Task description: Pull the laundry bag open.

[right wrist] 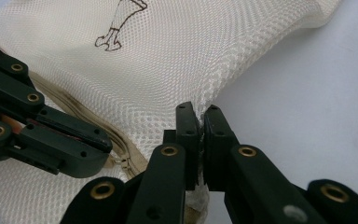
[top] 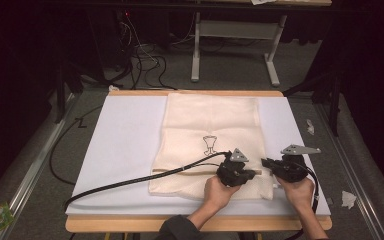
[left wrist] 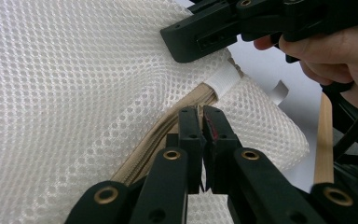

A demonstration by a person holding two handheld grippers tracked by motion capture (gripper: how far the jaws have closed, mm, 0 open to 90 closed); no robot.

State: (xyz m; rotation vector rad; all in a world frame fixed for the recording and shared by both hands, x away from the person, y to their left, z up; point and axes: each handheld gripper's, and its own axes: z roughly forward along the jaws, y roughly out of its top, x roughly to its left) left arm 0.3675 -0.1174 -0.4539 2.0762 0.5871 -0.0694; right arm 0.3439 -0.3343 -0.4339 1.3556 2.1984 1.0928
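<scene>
One white foam board [top: 125, 145] covers the table, and on it lies one cream mesh laundry bag [top: 210, 130], spread flat toward the board's right half, a small brown drawing [top: 208, 144] at its middle. Two grippers work the bag's near right corner: the left gripper [left wrist: 203, 116] is clamped tight at the tan zipper [left wrist: 168, 135], the right gripper [right wrist: 199, 116] pinched closed on the bag's side edge just beside it.

Dim room, grey floor [top: 40, 165], white-legged table frame [top: 235, 35] behind, loose cables [top: 145, 65].
</scene>
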